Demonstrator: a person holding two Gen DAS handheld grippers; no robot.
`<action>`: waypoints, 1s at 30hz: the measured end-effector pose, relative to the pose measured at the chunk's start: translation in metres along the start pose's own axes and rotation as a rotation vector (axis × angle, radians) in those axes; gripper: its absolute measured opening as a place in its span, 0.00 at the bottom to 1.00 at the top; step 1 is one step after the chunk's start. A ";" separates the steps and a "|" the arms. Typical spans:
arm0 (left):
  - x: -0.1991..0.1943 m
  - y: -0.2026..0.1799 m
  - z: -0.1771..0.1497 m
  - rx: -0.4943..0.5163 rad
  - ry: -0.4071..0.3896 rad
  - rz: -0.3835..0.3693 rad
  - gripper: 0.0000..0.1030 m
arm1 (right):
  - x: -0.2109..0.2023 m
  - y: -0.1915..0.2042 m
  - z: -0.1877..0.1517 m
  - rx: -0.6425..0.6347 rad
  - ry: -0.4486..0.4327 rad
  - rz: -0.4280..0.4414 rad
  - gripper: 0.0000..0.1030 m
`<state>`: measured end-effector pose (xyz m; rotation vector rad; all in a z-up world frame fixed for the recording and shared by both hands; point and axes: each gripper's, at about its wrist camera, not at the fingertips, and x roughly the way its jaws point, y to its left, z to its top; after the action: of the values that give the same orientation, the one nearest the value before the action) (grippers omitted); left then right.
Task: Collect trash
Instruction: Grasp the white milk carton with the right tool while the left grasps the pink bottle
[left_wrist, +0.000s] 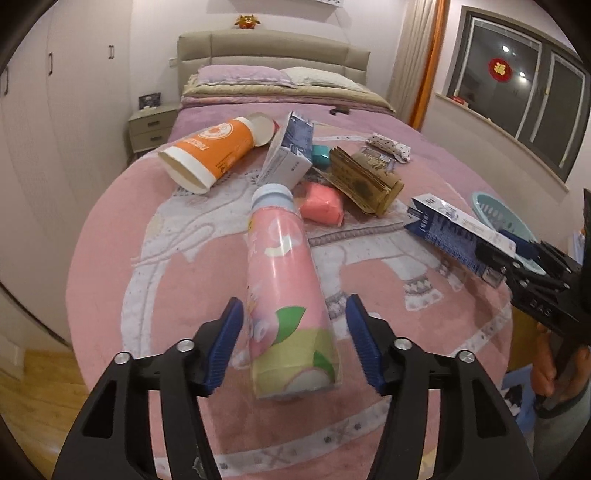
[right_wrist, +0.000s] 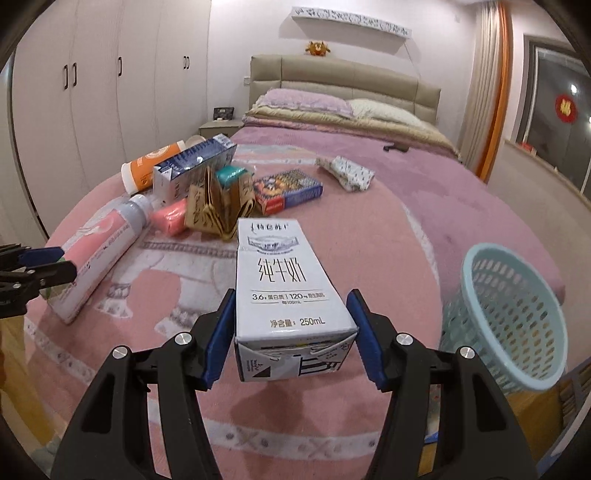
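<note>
A pink bottle (left_wrist: 286, 295) with a pale blue cap lies on the pink bedspread between the fingers of my left gripper (left_wrist: 294, 341). The jaws stand open on either side of its base, with a gap on both sides. My right gripper (right_wrist: 293, 334) is shut on a white and blue milk carton (right_wrist: 286, 291) and holds it above the bed; the carton also shows in the left wrist view (left_wrist: 456, 234). A light blue mesh basket (right_wrist: 511, 314) stands at the bed's right edge, right of the carton.
A pile lies further up the bed: an orange paper cup (left_wrist: 210, 153), a second milk carton (left_wrist: 291, 151), a pink packet (left_wrist: 321, 203), a folded brown paper bag (left_wrist: 364, 177), a colourful box (right_wrist: 290, 190) and a dotted cloth (right_wrist: 347, 171). Wardrobes line the left wall.
</note>
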<state>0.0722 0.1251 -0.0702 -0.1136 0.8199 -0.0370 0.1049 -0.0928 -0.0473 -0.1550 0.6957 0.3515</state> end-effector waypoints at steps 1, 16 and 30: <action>0.003 0.001 0.002 -0.008 0.006 -0.005 0.63 | 0.002 -0.001 0.000 0.013 0.013 0.013 0.55; 0.049 0.001 0.012 -0.051 0.119 0.066 0.47 | 0.036 -0.010 0.011 0.123 0.180 0.121 0.69; 0.016 -0.007 0.012 -0.102 0.002 -0.048 0.46 | 0.050 -0.003 0.012 0.113 0.235 0.182 0.52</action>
<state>0.0921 0.1184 -0.0725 -0.2295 0.8207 -0.0403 0.1489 -0.0790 -0.0707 -0.0250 0.9638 0.4711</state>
